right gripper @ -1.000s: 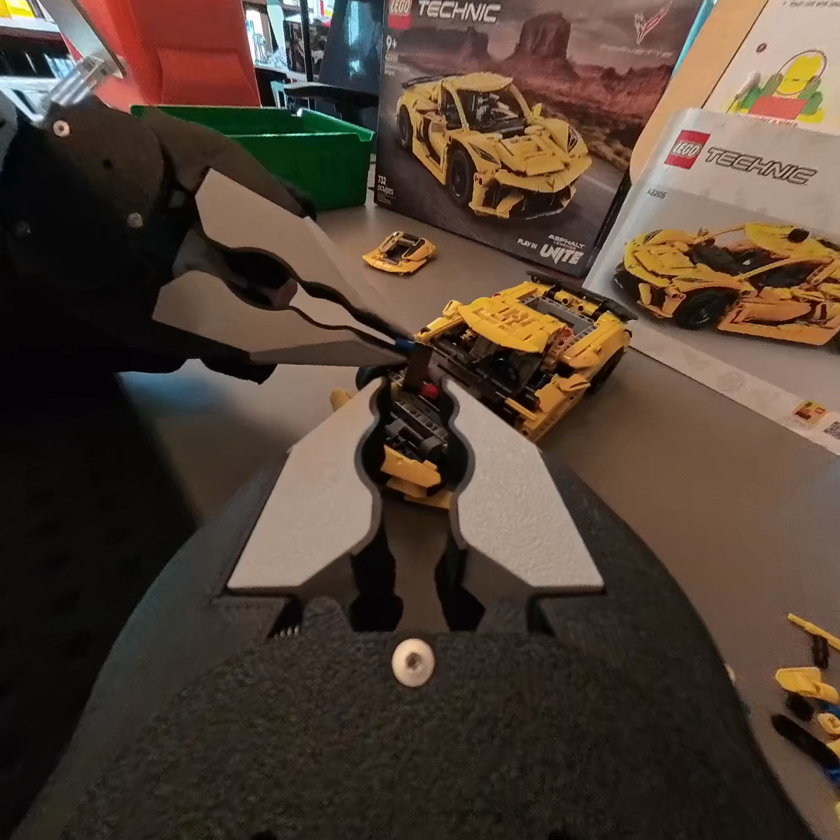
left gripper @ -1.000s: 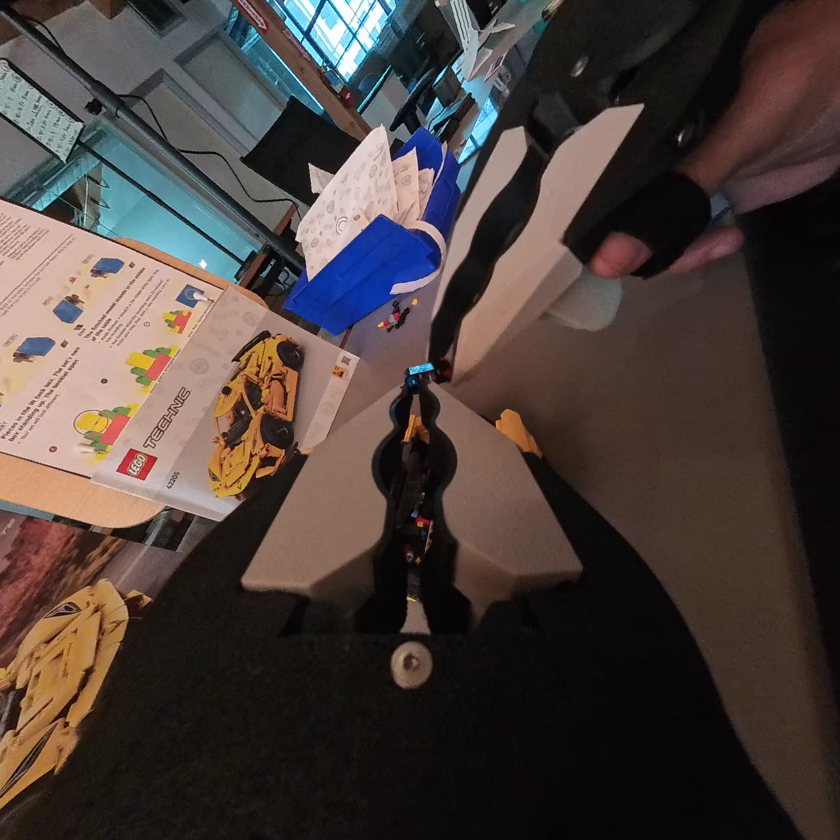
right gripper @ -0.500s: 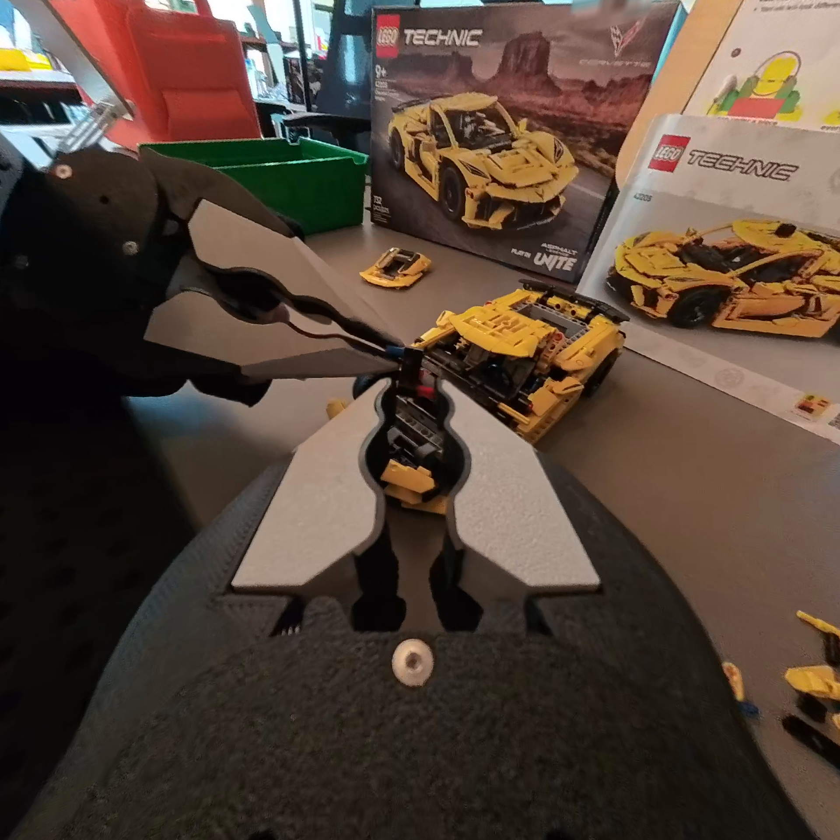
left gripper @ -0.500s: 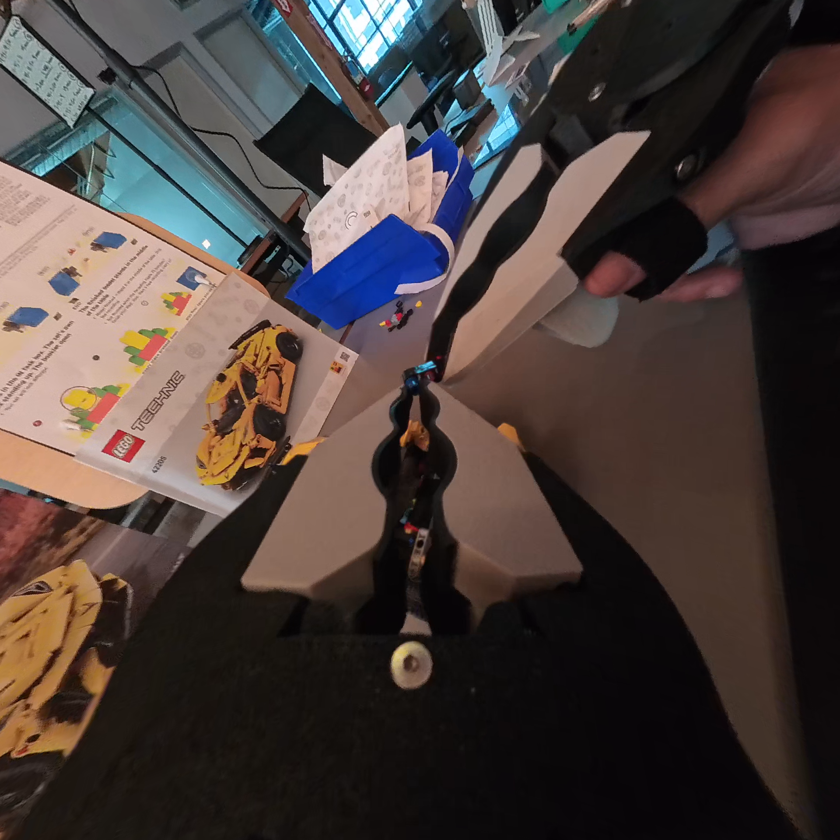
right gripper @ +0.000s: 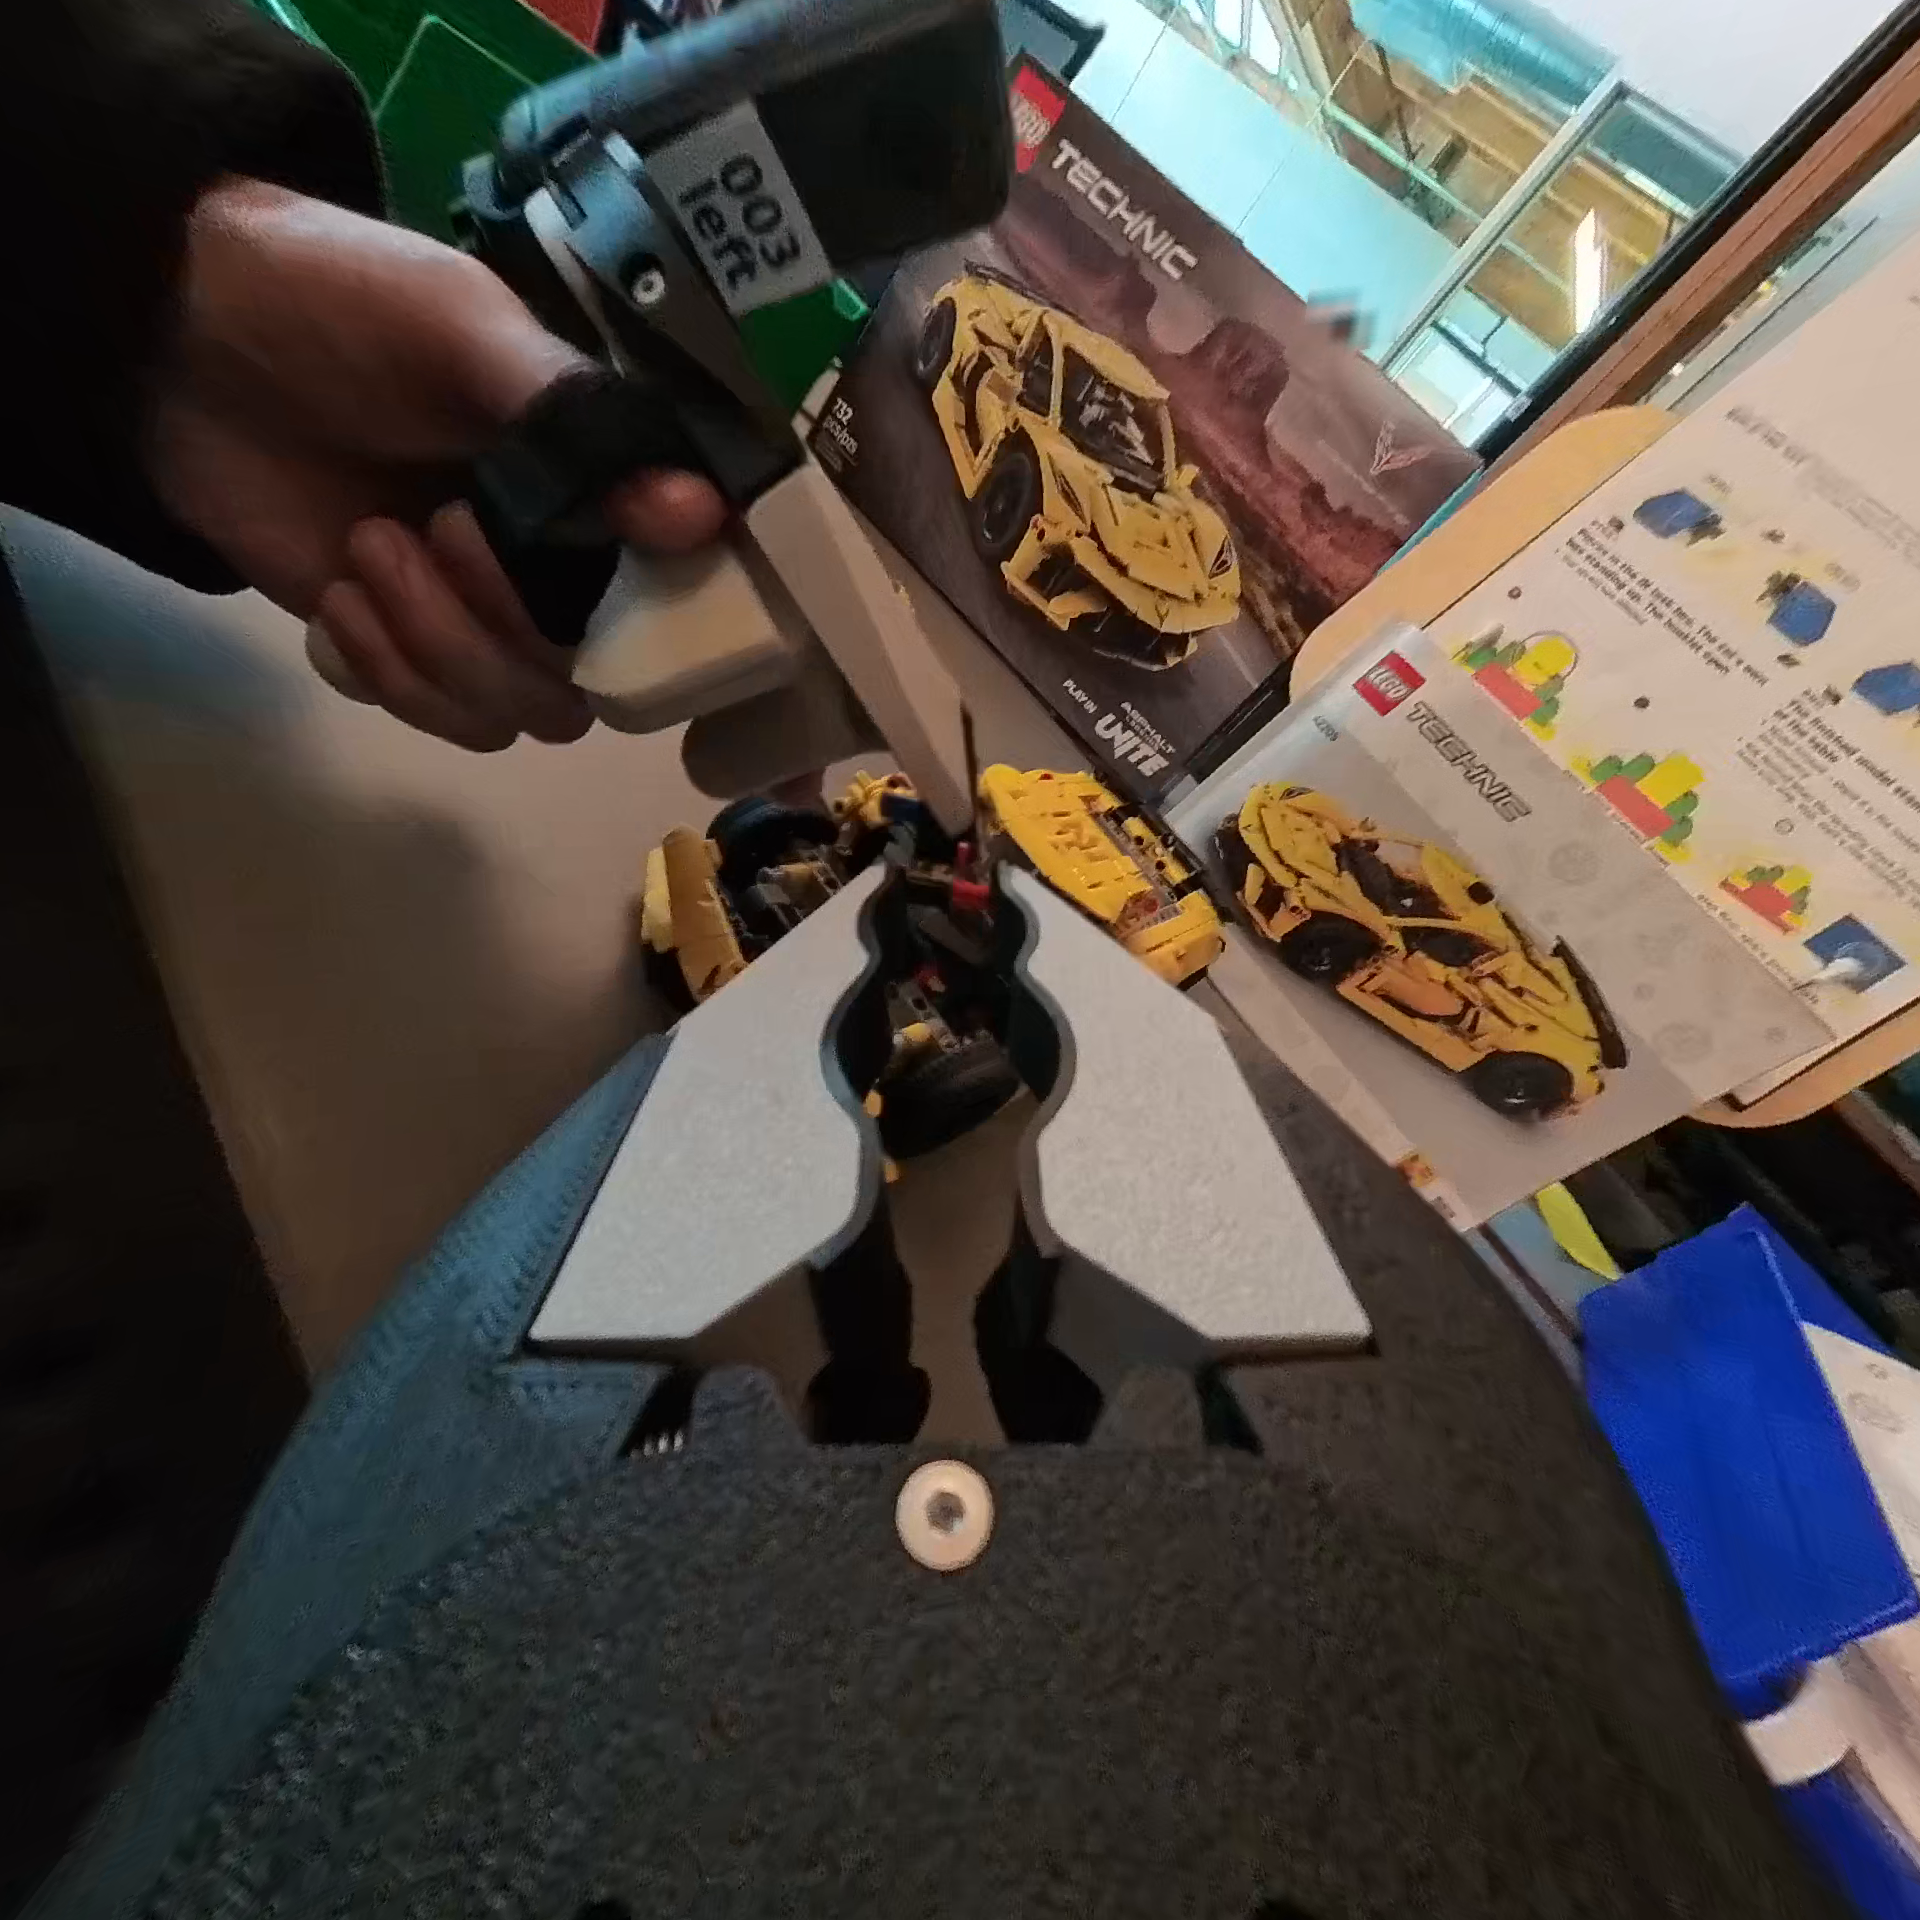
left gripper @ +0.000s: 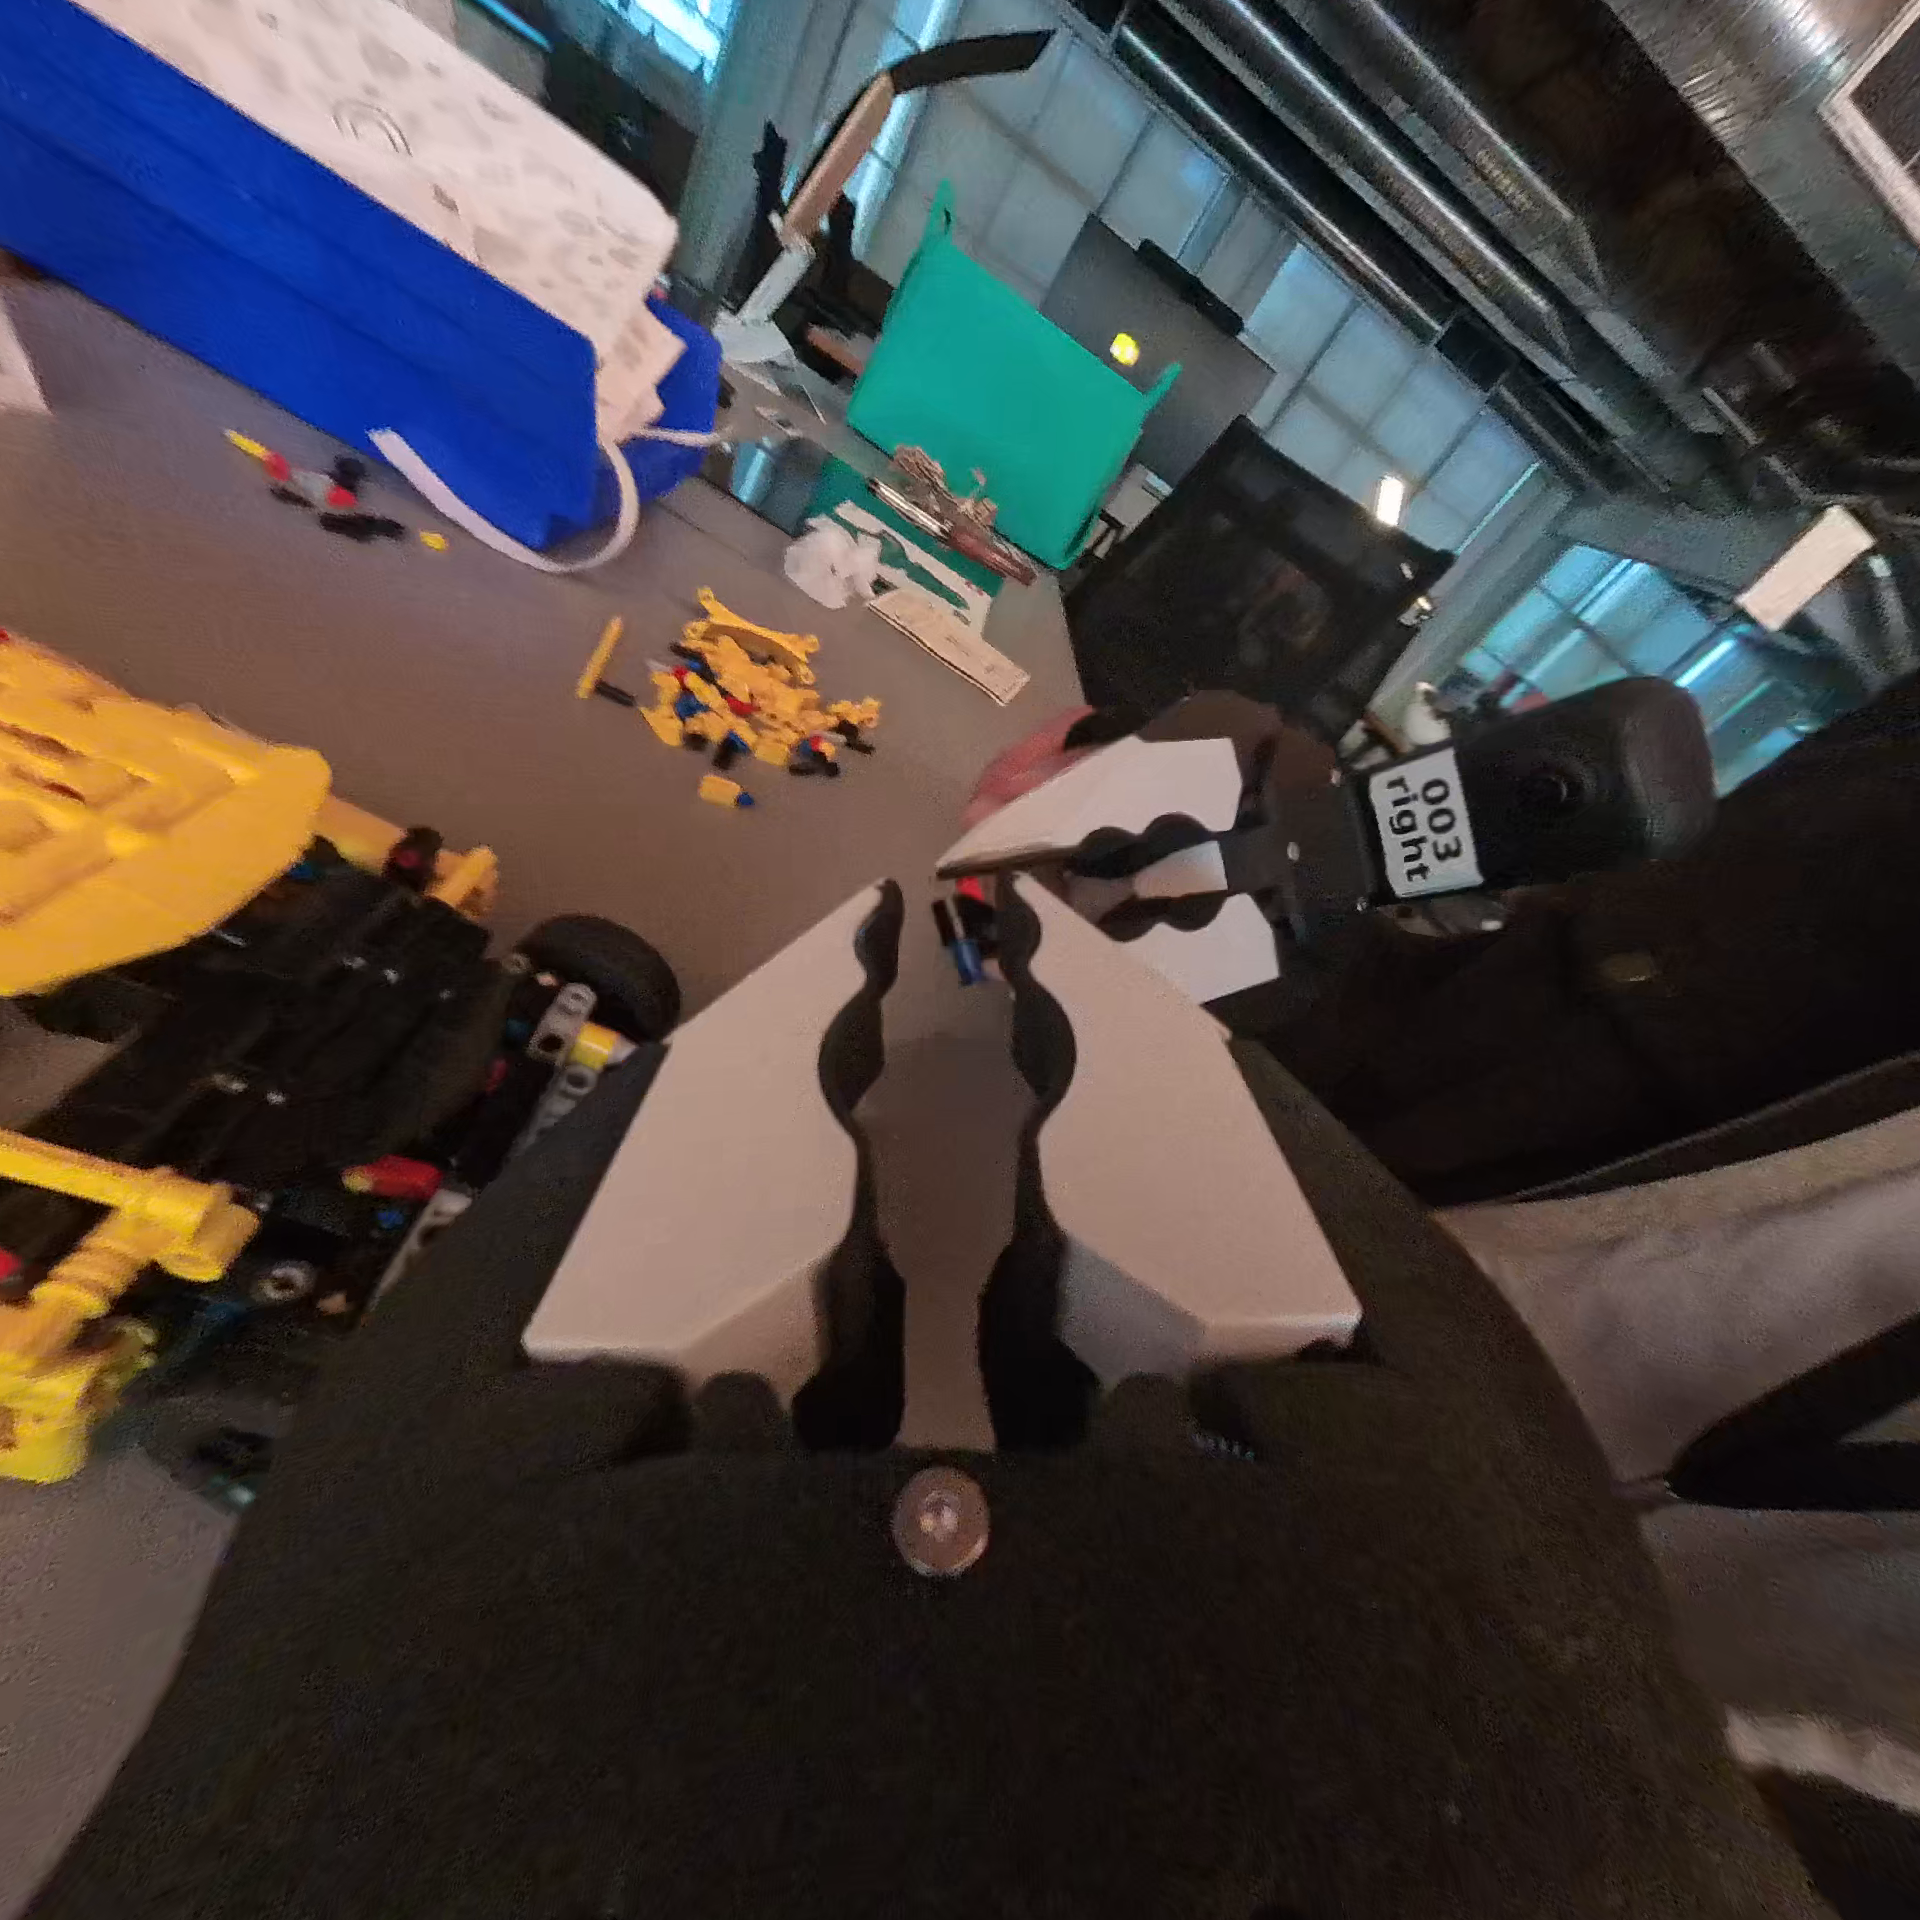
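Your left tongs (left gripper: pixel 948 914) gape, empty | your right tongs (right gripper: pixel 940 902) clench a small red-and-black piece (right gripper: pixel 968 891) | grey worktop (left gripper: pixel 312 623): yellow toy car (right gripper: pixel 1091 873), loose bricks (left gripper: pixel 748 707), blue bag (left gripper: pixel 312 281).

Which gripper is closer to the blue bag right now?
Right. The blue bag lies just beside the right gripper, at its right; the left gripper hangs over the yellow car on the opposite side, farther off.
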A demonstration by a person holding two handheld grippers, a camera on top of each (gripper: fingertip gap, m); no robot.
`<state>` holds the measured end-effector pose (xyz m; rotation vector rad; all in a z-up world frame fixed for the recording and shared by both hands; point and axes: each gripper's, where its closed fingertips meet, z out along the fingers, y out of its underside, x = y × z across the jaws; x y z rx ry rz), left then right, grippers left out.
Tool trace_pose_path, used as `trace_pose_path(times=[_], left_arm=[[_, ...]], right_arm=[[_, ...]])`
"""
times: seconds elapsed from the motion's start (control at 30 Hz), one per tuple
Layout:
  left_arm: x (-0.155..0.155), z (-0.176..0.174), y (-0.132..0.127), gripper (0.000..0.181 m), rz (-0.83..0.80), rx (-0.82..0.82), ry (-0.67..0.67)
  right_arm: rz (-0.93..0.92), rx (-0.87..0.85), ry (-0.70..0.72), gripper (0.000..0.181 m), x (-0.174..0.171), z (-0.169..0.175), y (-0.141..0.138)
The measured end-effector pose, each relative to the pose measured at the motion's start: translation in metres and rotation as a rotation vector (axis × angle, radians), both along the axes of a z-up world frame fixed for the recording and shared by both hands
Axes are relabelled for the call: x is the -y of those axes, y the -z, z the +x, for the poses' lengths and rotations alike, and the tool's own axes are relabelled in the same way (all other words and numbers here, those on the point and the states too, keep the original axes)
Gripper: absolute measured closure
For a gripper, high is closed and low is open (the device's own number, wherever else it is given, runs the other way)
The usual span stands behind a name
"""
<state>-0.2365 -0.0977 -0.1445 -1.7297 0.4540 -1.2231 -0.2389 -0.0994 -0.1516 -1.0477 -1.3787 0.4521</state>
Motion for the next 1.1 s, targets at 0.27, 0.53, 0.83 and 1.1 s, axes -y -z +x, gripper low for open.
trace_pose_path(times=[0.27,0.53,0.83,1.1], left_arm=[[0.008,0.006,0.001,0.174,-0.051,0.051,0.067],[-0.002,0.003,-0.001,0.174,-0.207,0.287,0.043],[-0.008,0.004,-0.01,0.174,-0.379,0.657,0.005],[-0.011,0.002,-0.012,0.174,-0.328,0.628,-0.04]], right_arm=[[-0.024,-0.023,-0.014,0.167,0.003,0.0,-0.002],[-0.088,-0.062,0.058,0.168,-0.004,0.004,-0.008],[-0.105,-0.124,0.077,0.175,-0.007,0.006,-0.018],[-0.223,-0.118,0.074,0.17,-0.014,0.005,-0.011]])
